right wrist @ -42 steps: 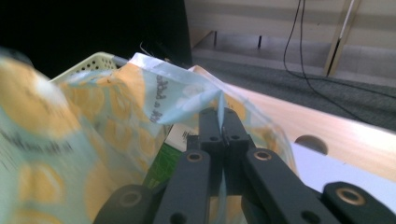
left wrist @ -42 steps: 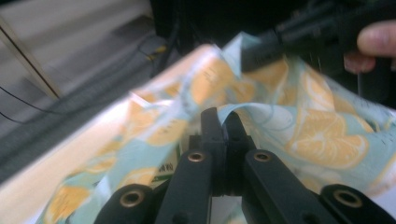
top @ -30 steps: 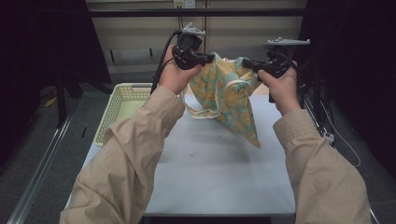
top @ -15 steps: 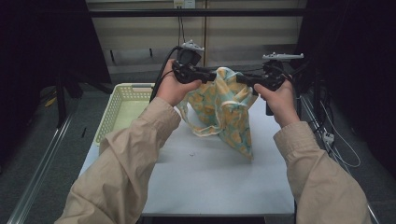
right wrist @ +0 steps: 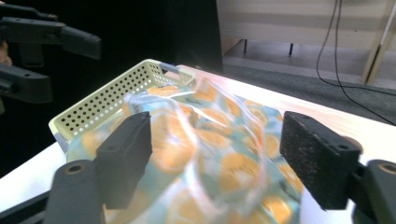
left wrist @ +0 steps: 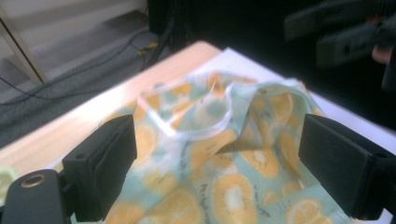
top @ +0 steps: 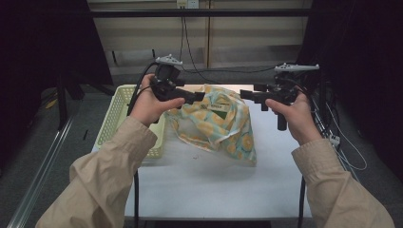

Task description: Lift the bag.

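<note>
Your left gripper and right gripper face each other mid-frame, fingers just released; lemon-print bag slumped on white desk, dark room.

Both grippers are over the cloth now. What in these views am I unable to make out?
- Basket inside: high view, left hand and sleeve cover its near part.
- Cloth left edge: high view, behind left gripper.
- Cloth folds: right gripper view, blurred.
- Label print on cloth: high view, too small.
</note>
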A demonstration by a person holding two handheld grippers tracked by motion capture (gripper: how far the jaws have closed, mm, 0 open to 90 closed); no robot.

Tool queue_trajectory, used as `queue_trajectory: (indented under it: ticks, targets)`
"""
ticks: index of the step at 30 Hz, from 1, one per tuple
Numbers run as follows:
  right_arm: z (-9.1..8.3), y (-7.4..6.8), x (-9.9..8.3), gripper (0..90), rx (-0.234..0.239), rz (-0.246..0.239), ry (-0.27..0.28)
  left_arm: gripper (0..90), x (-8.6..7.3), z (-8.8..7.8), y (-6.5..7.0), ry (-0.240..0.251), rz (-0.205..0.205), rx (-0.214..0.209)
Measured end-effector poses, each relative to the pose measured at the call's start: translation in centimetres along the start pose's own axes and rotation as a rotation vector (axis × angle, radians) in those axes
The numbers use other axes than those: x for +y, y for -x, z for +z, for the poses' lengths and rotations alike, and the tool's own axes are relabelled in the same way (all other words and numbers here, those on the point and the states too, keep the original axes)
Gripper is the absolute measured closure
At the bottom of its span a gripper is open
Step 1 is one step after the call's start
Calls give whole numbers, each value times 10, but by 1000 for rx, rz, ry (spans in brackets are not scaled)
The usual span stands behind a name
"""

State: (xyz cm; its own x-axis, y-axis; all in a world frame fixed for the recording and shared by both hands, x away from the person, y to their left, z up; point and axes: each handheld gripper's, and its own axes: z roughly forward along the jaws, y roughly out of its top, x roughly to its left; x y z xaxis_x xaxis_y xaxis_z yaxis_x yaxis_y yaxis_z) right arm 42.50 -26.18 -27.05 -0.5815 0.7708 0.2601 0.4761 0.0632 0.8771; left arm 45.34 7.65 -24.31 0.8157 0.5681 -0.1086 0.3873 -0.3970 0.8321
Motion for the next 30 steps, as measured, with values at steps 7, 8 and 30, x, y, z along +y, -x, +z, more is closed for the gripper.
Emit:
queue_trajectory:
  ticks: [7, 8, 30]
  targets:
    - [-18, 1, -37, 213, -4, -47, -31, 99, -45, -19, -3, 3, 10, 0]
    - [-21, 0, -44, 214, -2, -60, -30, 99, -53, -22, -3, 9, 15, 13]
    - [-43, -3, -180, 194, -66, -86, -121, 87, -191, -37, 8, -16, -31, 21]
